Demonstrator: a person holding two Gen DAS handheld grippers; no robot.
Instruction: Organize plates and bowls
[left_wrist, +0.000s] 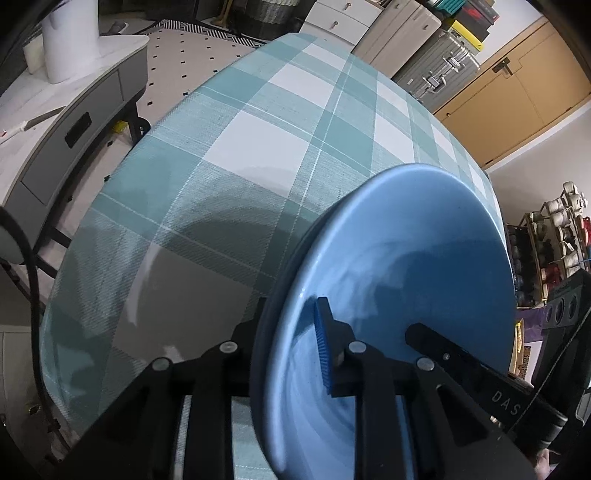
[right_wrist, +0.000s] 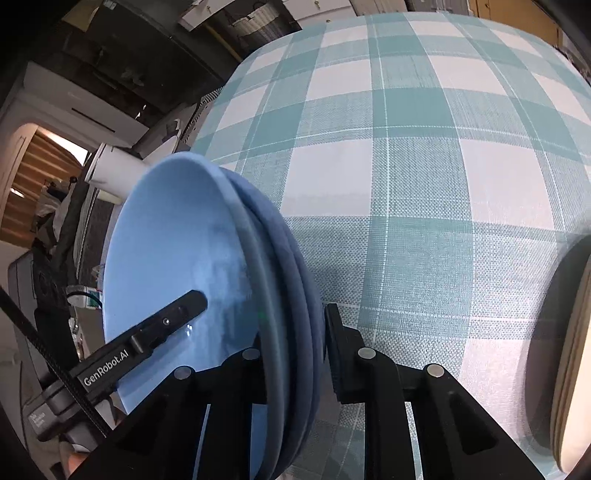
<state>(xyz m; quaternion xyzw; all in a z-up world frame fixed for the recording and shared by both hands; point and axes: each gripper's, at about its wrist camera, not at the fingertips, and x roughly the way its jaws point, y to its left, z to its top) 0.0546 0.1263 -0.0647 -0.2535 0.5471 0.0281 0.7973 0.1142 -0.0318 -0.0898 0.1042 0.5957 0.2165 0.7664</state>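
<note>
Both grippers, left gripper (left_wrist: 291, 347) and right gripper (right_wrist: 291, 354), pinch opposite rims of stacked blue plates (right_wrist: 177, 258): stiff, glossy, heavy, breakable.

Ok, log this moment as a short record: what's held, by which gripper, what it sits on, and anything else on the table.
held: stack of blue plates, at least two rims showing
left gripper: shut on the stack's rim
right gripper: shut on the rim at the opposite side
stack pose: looks tilted, over the checked tablecloth; whether it touches the cloth cannot be told
other dishes: pale stack at the right edge of the right wrist view
</note>
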